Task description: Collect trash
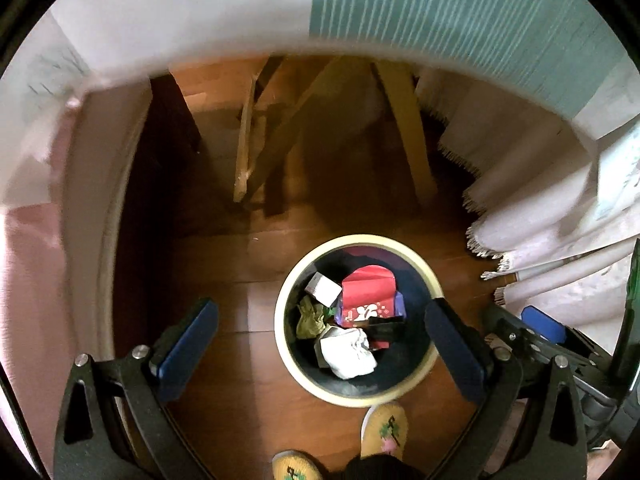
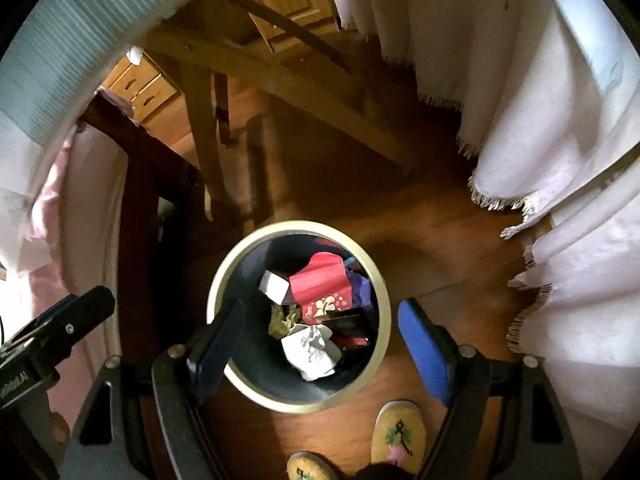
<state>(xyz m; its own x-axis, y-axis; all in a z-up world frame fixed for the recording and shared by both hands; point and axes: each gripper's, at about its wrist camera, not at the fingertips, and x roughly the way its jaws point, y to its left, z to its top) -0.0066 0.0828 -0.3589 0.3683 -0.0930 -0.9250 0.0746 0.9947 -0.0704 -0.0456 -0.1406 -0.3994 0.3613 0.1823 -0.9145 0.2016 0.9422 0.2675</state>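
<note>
Blue pads face each other across a wide gap on the left gripper, whose jaws stand spread with nothing between them, hanging above the round waste bin and a strip of wooden floor. To its right, the right gripper is likewise spread wide and empty, its black fingers framing the same bin from above; one of its blue pads also shows at the right edge of the left wrist view. The bin has a pale rim and a dark inside, and it stands upright on the floor. Inside lie the collected pieces: a crumpled white paper nearest the viewer, a red paper bag with a white pattern behind it, a small white box to the left, an olive-green wad below that box, and some dark purple wrapping at the right. Just below the bin, two yellow embroidered slippers of the person point toward it. Farther out, wooden chair legs stand on the floor, a fringed white cloth hangs down at the right, and a pale pink cloth drapes at the left.
</note>
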